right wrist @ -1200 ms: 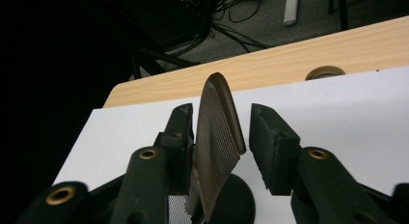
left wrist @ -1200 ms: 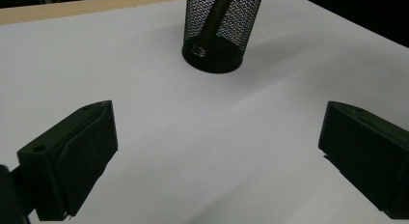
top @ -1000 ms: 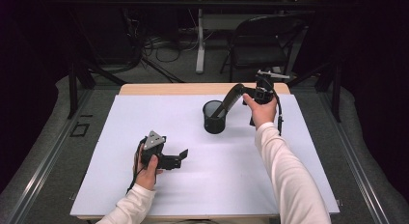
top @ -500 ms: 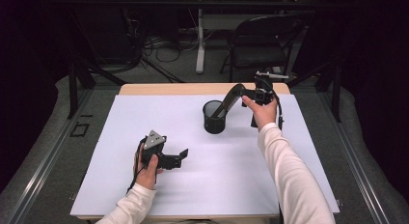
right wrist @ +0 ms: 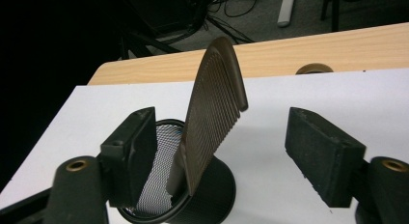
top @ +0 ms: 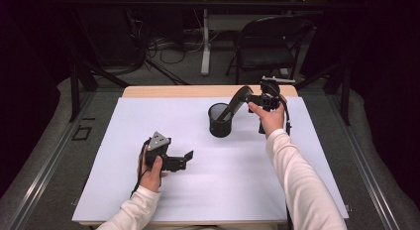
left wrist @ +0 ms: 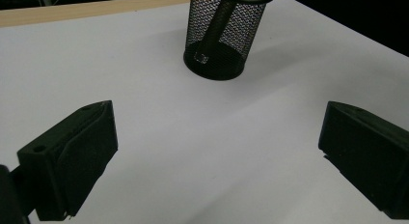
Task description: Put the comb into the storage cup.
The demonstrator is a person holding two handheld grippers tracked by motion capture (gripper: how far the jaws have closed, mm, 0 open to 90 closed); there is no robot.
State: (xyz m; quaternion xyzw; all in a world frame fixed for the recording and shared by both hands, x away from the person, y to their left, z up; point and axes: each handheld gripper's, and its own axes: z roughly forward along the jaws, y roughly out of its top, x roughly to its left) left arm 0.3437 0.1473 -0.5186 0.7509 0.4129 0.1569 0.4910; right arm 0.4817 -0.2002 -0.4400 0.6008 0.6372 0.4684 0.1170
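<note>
A black mesh cup (top: 220,120) stands upright on the white table top (top: 208,190), right of centre. A brown comb (top: 236,102) leans in it, handle down and teeth end up to the right. My right gripper (top: 253,98) is held in the air just right of the comb's top. In the right gripper view its jaws stand wide open on either side of the comb (right wrist: 212,113), with the cup (right wrist: 202,195) below. My left gripper (top: 188,158) rests low at front left, open and holding nothing, facing the cup (left wrist: 225,31) across bare table.
A wooden table edge (top: 173,91) runs along the back of the white top. Behind the table are a black chair (top: 267,41), cables on the floor and a white post. A round grommet (right wrist: 313,68) sits in the wooden strip.
</note>
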